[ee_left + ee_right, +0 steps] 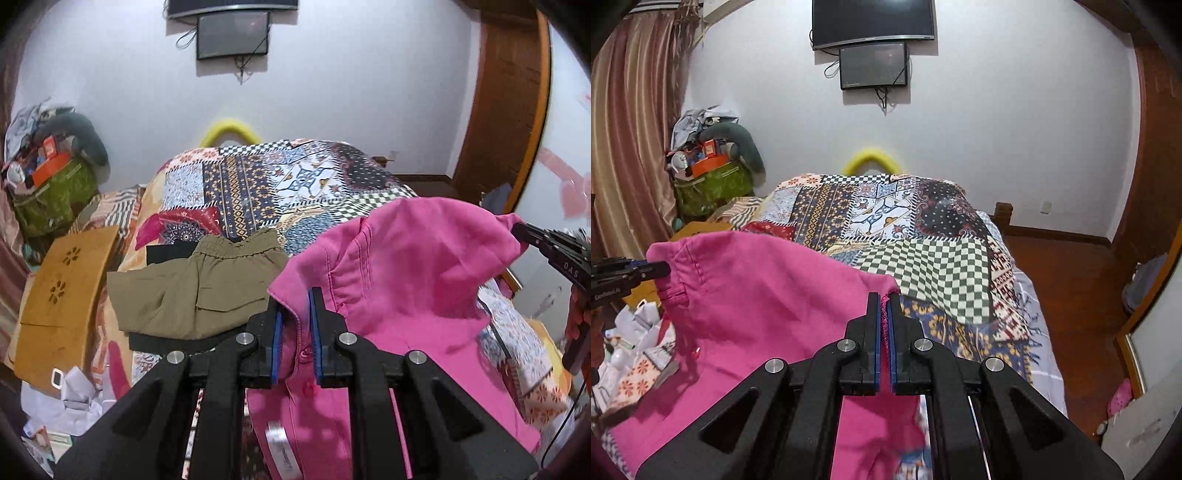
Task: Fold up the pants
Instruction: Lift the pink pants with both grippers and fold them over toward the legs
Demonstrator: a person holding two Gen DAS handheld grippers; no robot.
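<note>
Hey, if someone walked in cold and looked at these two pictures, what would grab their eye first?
The bright pink pants jump out, held up over the bed with the left gripper and right gripper each pinching an edge. Behind them lies the busy patchwork bedspread, and olive shorts sit folded on the bed's left side.

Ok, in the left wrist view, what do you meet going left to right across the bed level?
Brown board → olive shorts → left gripper pinching the pink pants → right gripper at their far corner.
</note>
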